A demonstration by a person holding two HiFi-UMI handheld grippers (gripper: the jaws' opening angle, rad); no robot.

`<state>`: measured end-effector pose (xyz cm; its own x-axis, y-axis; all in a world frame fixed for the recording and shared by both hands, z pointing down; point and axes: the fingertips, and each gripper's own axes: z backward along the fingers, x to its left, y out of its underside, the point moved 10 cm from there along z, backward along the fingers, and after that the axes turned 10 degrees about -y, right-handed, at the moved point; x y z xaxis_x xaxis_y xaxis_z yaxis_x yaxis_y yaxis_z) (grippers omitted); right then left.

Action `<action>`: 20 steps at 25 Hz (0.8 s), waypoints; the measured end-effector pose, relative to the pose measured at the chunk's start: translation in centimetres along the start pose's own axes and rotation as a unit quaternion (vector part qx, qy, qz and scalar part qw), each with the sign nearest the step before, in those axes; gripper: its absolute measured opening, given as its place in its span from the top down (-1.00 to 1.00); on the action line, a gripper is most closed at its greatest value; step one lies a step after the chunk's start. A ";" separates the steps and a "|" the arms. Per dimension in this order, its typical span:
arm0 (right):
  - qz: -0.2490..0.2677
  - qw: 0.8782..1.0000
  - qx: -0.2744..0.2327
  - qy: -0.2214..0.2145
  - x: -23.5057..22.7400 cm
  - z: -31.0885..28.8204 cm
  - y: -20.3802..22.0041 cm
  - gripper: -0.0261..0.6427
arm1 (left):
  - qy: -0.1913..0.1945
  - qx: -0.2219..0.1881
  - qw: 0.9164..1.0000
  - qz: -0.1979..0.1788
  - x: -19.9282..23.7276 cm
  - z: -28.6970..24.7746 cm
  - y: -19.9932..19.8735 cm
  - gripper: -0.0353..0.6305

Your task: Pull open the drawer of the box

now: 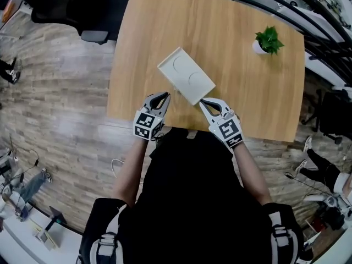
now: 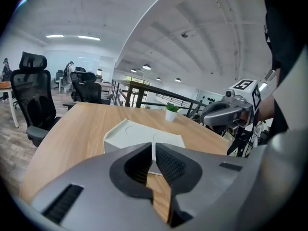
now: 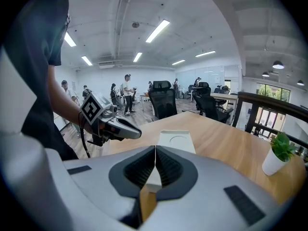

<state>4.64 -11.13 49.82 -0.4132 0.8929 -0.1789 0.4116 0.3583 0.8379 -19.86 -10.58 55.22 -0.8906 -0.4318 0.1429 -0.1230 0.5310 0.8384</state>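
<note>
A flat white box [image 1: 186,75] with two round dents in its lid lies slantwise on the wooden table [image 1: 242,87], near its front edge. No drawer stands out from it. My left gripper [image 1: 165,95] is shut and empty, its tip just off the box's near left side. The right gripper [image 1: 203,101] is also shut and empty, close to the box's near corner. In the left gripper view the box [image 2: 139,134] lies just beyond the closed jaws [image 2: 153,150]. In the right gripper view the box [image 3: 175,141] lies ahead of the closed jaws [image 3: 155,153].
A small potted plant [image 1: 268,40] in a white pot stands at the table's far right. Black office chairs [image 1: 82,10] stand beyond the far left corner, and a dark railing [image 1: 286,4] runs behind the table. The person's body is against the front edge.
</note>
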 end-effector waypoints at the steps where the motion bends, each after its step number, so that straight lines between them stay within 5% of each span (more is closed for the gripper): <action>1: -0.002 1.000 0.001 0.000 -0.2 0.0 0.1 0.85 | -0.001 0.004 1.000 0.000 0.0 -0.3 0.2 0.82; 12: -0.028 1.000 0.002 -0.002 -1.1 0.4 1.4 0.85 | -0.006 0.055 0.998 -0.010 0.3 -4.2 2.5 0.64; 20: -0.041 0.999 0.006 0.003 -1.3 0.6 2.4 0.85 | -0.014 0.101 0.991 -0.085 0.3 -6.5 4.3 0.61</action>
<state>6.66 -11.24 51.75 -0.4503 0.8587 -0.2444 0.3853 0.4339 0.8145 -17.80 -13.15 62.24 -0.8610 -0.5085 -0.0090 -0.3554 0.5890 0.7258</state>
